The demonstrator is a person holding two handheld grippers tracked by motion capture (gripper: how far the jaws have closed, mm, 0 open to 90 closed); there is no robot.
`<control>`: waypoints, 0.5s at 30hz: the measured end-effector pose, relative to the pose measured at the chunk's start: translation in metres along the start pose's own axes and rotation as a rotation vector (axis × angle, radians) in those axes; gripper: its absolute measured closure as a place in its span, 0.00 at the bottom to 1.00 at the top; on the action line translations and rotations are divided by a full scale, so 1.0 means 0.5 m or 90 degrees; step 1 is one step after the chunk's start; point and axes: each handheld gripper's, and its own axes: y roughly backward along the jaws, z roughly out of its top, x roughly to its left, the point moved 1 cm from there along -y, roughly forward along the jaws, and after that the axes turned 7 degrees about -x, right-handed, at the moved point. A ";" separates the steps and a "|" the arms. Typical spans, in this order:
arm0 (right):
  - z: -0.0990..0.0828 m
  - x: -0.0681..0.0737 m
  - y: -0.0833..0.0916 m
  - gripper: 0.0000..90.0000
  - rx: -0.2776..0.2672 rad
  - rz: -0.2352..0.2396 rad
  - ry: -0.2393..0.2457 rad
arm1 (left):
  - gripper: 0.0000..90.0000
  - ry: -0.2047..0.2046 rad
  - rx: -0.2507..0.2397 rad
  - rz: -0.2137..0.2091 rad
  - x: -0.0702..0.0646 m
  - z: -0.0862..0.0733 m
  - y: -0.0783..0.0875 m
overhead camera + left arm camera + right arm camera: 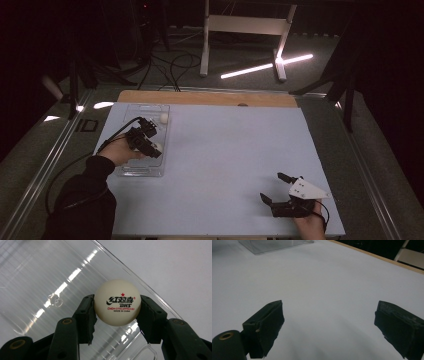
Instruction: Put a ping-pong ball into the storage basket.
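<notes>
Ping-pong balls (pixel 157 147) are counted as two in the high view: one white ball is pinched in the left claw (pixel 156 148) over the clear plastic tray (pixel 142 170), and a second ball (pixel 164 118) lies at the tray's far end. One tray is seen, set at the left side of the pale surface (pixel 225 150). One right claw (pixel 272 189) is held near the front right corner, well apart from the tray, its jaws spread with nothing between them.

In the left gripper view, one ball (pixel 117 302) with a red star and black printed lettering is clamped between the two black pads (pixel 86 315), above the transparent tray floor (pixel 37 277).

In the right gripper view, the two pads (pixel 268 322) are spread wide over bare surface (pixel 324 285), and one corner of the tray (pixel 269 245) is seen at the top left.
</notes>
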 end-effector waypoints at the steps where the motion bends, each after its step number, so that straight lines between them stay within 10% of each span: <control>1: 0.000 0.000 0.000 0.10 0.001 0.000 -0.001 | 0.58 0.001 0.001 0.000 -0.001 0.000 -0.001; 15: 0.000 0.000 0.000 0.10 0.000 -0.001 -0.001 | 0.58 0.029 0.024 0.010 0.005 0.007 -0.020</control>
